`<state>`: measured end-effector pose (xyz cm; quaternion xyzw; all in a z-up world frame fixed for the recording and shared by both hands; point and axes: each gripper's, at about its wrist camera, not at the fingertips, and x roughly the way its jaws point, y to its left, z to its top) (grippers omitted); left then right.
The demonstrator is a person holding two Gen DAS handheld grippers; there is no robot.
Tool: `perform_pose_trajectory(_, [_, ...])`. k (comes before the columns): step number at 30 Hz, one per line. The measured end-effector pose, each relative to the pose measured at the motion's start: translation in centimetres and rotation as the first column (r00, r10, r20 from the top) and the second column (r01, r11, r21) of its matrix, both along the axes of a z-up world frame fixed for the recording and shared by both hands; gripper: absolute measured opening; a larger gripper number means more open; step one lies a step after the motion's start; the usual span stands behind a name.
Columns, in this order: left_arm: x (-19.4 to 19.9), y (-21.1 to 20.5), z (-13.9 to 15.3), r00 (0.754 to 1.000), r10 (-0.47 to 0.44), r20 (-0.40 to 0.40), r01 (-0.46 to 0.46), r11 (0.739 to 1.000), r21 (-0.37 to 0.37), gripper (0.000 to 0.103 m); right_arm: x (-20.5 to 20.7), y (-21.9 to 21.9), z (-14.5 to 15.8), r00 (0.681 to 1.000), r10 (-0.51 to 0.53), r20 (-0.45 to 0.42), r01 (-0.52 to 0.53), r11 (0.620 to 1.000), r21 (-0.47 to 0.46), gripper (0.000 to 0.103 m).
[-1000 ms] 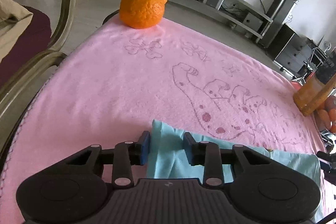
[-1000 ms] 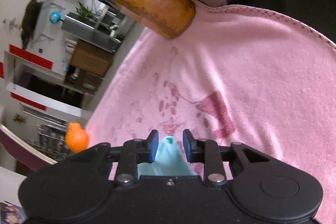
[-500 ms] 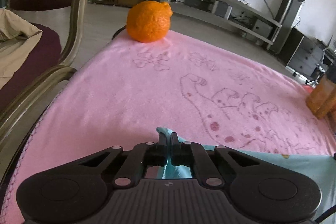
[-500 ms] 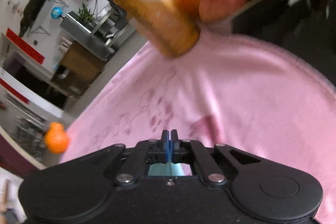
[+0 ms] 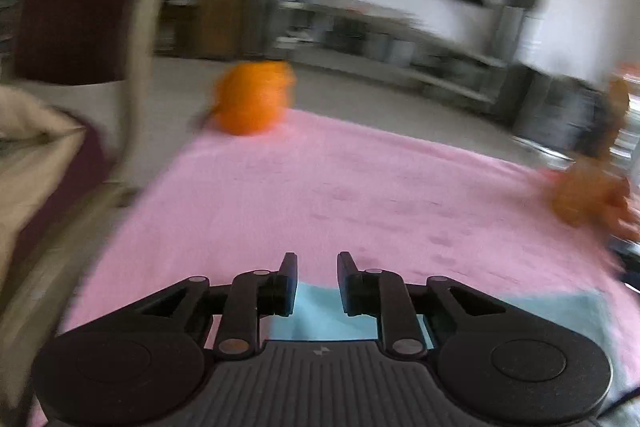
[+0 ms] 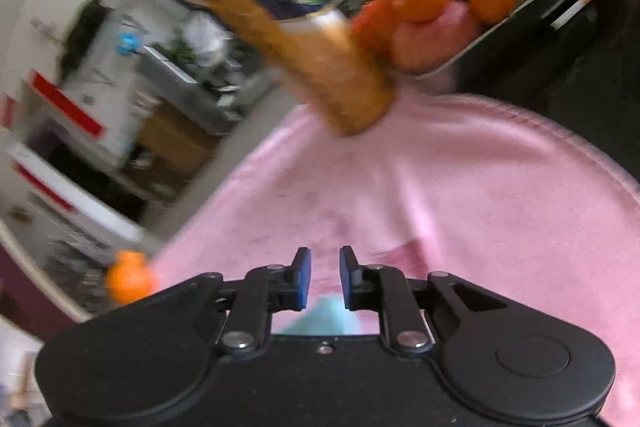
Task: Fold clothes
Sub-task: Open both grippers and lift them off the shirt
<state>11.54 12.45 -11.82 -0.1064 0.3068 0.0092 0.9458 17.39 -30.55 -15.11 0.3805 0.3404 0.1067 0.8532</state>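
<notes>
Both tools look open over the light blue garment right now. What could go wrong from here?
1. The left tool and right tool are open, so the light blue garment is unheld; its fold may spring back.
2. The juice bottle and fruit tray stand close ahead of the right tool; a sweep could topple them.

Ahead of the left tool (image 5: 317, 269), the pink towel (image 5: 360, 195) lay flat and unobstructed through the middle of the frame. An orange (image 5: 253, 98) stood at its far edge, upper left of centre. A chair frame (image 5: 140, 39) rose along the left side. A blurred orange-brown object, not identifiable, sat at the right edge.

Ahead of the right tool (image 6: 325, 265), open pink towel extended to the centre and right. A juice bottle (image 6: 280, 27) stood on the far edge, upper centre, with a fruit tray (image 6: 520, 15) just beside it at upper right.
</notes>
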Motion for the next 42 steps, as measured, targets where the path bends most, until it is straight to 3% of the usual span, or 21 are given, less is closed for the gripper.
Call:
perform_pose_trajectory(2, [0.4, -1.3, -0.8, 0.994, -0.098, -0.047, 0.097, 0.995, -0.018, 0.024, 0.6, 1.1, -0.2, 0.994, 0.108, -0.004, -0.106, 0.988, 0.112, 0.02])
perform_pose_trajectory(4, [1.3, -2.2, -2.3, 0.985, -0.126, -0.121, 0.126, 0.992, -0.009, 0.024, 1.3, 2.3, -1.6, 0.976, 0.211, -0.053, -0.195, 0.957, 0.213, 0.03])
perform_pose_trajectory(6, [1.6, -1.7, -3.1, 0.988, -0.032, -0.154, 0.042, 0.997, 0.064, 0.024, 1.8, 2.6, -3.3, 0.965, 0.223, -0.135, -0.188, 0.954, 0.232, 0.03])
perform_pose_trajectory(7, [1.7, -1.2, -3.2, 0.987, 0.032, -0.155, -0.015, 0.994, 0.106, 0.024, 2.0, 2.3, -4.0, 0.964, 0.203, -0.174, -0.161, 0.96, 0.229, 0.024])
perform_pose_trajectory(9, [1.7, -0.1, -3.3, 0.975, 0.163, -0.149, -0.134, 0.973, 0.185, 0.023, 1.7, 0.3, -4.6, 0.975, 0.097, -0.199, -0.052, 0.974, 0.219, 0.008])
perform_pose_trajectory(10, [1.2, 0.7, -2.9, 0.963, 0.232, -0.139, -0.202, 0.959, 0.199, 0.018, 1.0, -0.8, -4.1, 0.978, 0.012, -0.207, 0.027, 0.982, 0.187, 0.012])
perform_pose_trajectory(12, [-0.7, 2.3, -1.6, 0.949, 0.29, -0.125, -0.272, 0.951, 0.145, 0.014, -0.5, -3.1, -3.1, 0.966, -0.148, -0.21, 0.177, 0.977, 0.123, 0.023])
perform_pose_trajectory(13, [-1.8, 3.0, -0.9, 0.944, 0.309, -0.117, -0.296, 0.948, 0.113, 0.015, -1.5, -3.9, -2.1, 0.963, -0.183, -0.197, 0.207, 0.972, 0.108, 0.023])
perform_pose_trajectory(15, [-4.7, 3.2, 0.7, 0.959, 0.271, -0.084, -0.269, 0.962, 0.036, 0.019, -3.8, -4.9, -0.1, 0.971, -0.179, -0.16, 0.205, 0.965, 0.164, 0.023])
perform_pose_trajectory(18, [-9.0, 2.4, 1.9, 0.984, 0.17, -0.046, -0.173, 0.984, -0.054, 0.026, -7.9, -4.9, 3.0, 0.992, -0.112, -0.06, 0.124, 0.956, 0.265, 0.026])
perform_pose_trajectory(20, [-11.5, 1.8, 2.3, 0.992, 0.113, -0.049, -0.117, 0.99, -0.074, 0.031, -10.5, -4.2, 4.7, 0.999, -0.051, -0.012, 0.052, 0.951, 0.304, 0.028])
perform_pose_trajectory(23, [-13.6, 1.5, 1.4, 0.988, 0.114, -0.105, -0.122, 0.99, -0.076, 0.037, -13.7, -2.5, 5.9, 0.998, 0.065, 0.023, -0.068, 0.964, 0.257, 0.033])
perform_pose_trajectory(25, [-14.7, 1.6, 0.5, 0.979, 0.13, -0.154, -0.143, 0.987, -0.076, 0.038, -14.8, -1.4, 5.4, 0.991, 0.135, 0.009, -0.134, 0.971, 0.198, 0.042])
perform_pose_trajectory(27, [-15.0, 2.0, -0.2, 0.965, 0.153, -0.211, -0.175, 0.981, -0.089, 0.037, -15.8, -0.3, 3.4, 0.982, 0.183, -0.038, -0.175, 0.973, 0.147, 0.042])
perform_pose_trajectory(32, [-15.0, 1.8, -0.9, 0.95, 0.17, -0.261, -0.198, 0.977, -0.083, 0.037, -15.3, 1.0, -0.1, 0.974, 0.148, -0.171, -0.141, 0.989, 0.053, 0.04])
perform_pose_trajectory(35, [-14.6, 1.6, -1.5, 0.944, 0.145, -0.295, -0.186, 0.976, -0.114, 0.035, -15.3, 0.4, -0.2, 0.979, 0.12, -0.167, -0.113, 0.992, 0.046, 0.04])
perform_pose_trajectory(42, [-14.2, 1.2, -3.0, 0.924, 0.122, -0.362, -0.18, 0.975, -0.129, 0.019, -15.4, -0.3, -1.4, 0.973, 0.103, -0.206, -0.094, 0.994, 0.056, 0.04])
